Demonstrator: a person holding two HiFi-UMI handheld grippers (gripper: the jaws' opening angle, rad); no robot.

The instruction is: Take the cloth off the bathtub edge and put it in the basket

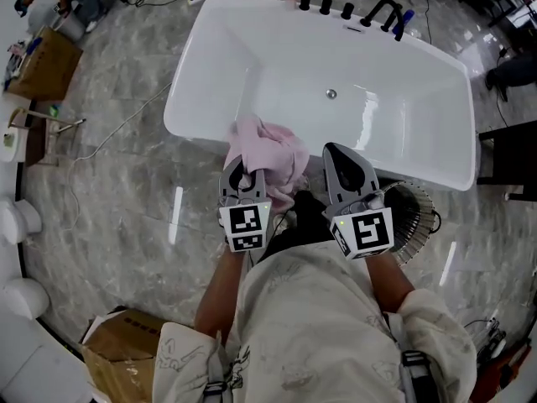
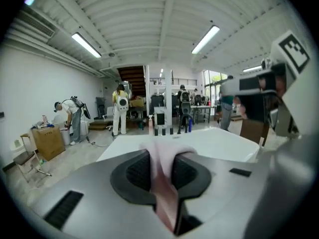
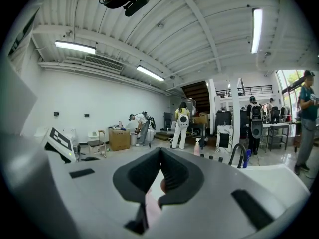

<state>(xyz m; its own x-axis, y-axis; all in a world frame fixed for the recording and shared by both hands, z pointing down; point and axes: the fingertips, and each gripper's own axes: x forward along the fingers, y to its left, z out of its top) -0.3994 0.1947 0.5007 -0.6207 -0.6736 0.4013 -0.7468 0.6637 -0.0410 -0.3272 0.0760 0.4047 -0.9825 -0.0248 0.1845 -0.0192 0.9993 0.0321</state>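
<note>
At twelve o'clock in the head view you have one white bathtub (image 1: 403, 124), with three black knobs (image 1: 325, 5) and one black spout (image 1: 379, 11) along its far rim. You hold two grippers side by side near the middle of that view.

Your left gripper (image 1: 242, 175) is clamped on the one pink cloth (image 1: 273, 154). In the left gripper view the fabric (image 2: 164, 193) is pinched between the two pads and bunches out past the tips. Seen from the head, the cloth billows at about one o'clock from that gripper and overlaps the tub's near rim. You cannot tell whether it touches the rim.

Your right gripper (image 1: 340, 154) sits just beside the cloth, at three o'clock from it. In the right gripper view its two tips meet (image 3: 160, 151). Something pink shows through the gap behind them, but you cannot tell whether anything is gripped.

One dark wire basket (image 1: 417, 212) stands on the floor at about four o'clock from the right gripper, partly hidden by it. The cloth is not in it.

Two cardboard boxes are in view, one at ten o'clock (image 1: 44, 61) and one at seven o'clock (image 1: 126, 359).
</note>
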